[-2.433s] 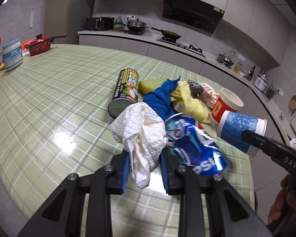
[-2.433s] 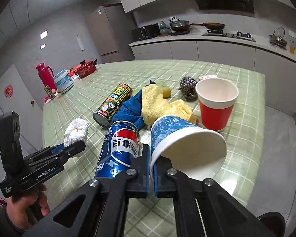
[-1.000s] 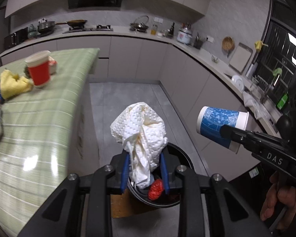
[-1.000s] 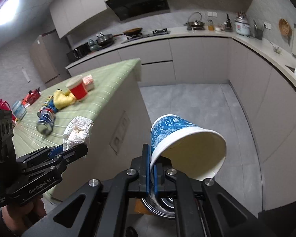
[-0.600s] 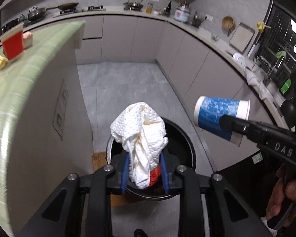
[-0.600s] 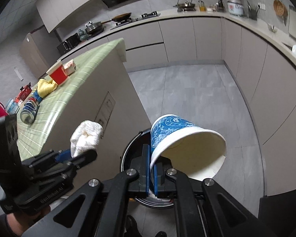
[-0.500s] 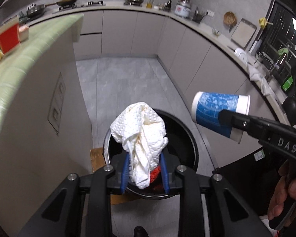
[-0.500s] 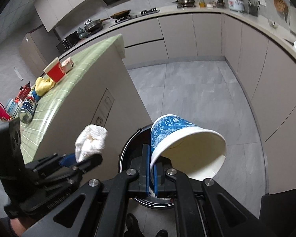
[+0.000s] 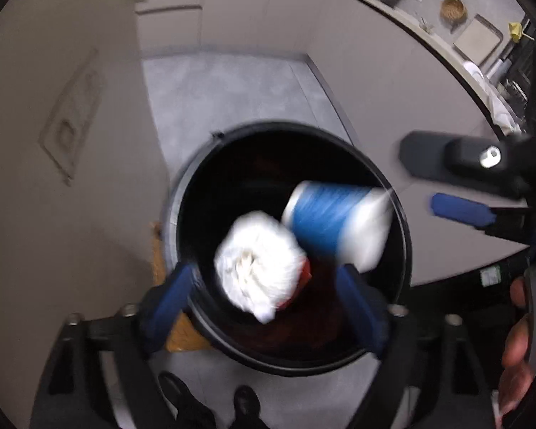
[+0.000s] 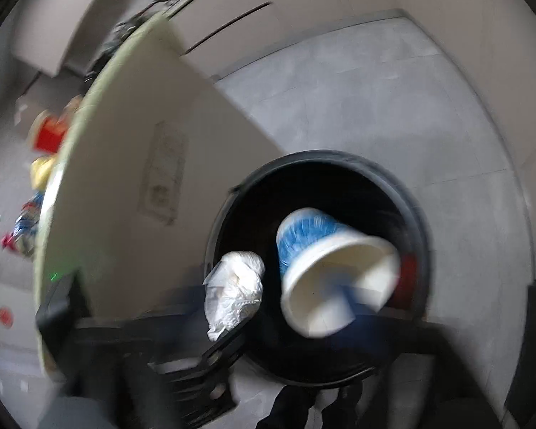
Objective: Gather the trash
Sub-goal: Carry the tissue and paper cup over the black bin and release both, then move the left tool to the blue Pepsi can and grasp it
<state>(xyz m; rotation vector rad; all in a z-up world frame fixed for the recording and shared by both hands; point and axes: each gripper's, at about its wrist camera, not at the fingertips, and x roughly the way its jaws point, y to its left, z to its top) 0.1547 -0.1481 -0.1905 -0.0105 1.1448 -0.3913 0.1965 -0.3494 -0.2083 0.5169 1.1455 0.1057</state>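
While both sets of fingers spread, wad and cup drop into the black bin [image 9: 182, 193].
Left gripper [image 9: 264, 300] fingers opening, nothing pinched; white paper wad [image 9: 259, 266] falls free between and beyond them. Right gripper [image 9: 446, 186] fingers also opening; I see the blue cup [image 10: 325, 268] loose over the bin, right of the wad, long axis tilted, mouth toward my right camera, base far.

My left gripper [image 9: 268, 296]: blue pads, black frame. My right gripper [image 9: 446, 182]: black, blue pad. Paper towel wad [image 9: 259, 268]: white, dimpled. Paper cup [image 9: 334, 221]: blue outside, white rim and inside. Bin [image 9: 405, 236]: black, red scrap [image 10: 407, 279] inside. Floor [image 9: 232, 89]: mottled grey. Counter top [image 10: 100, 82]: pale green. Cabinets [image 9: 375, 64]: beige.
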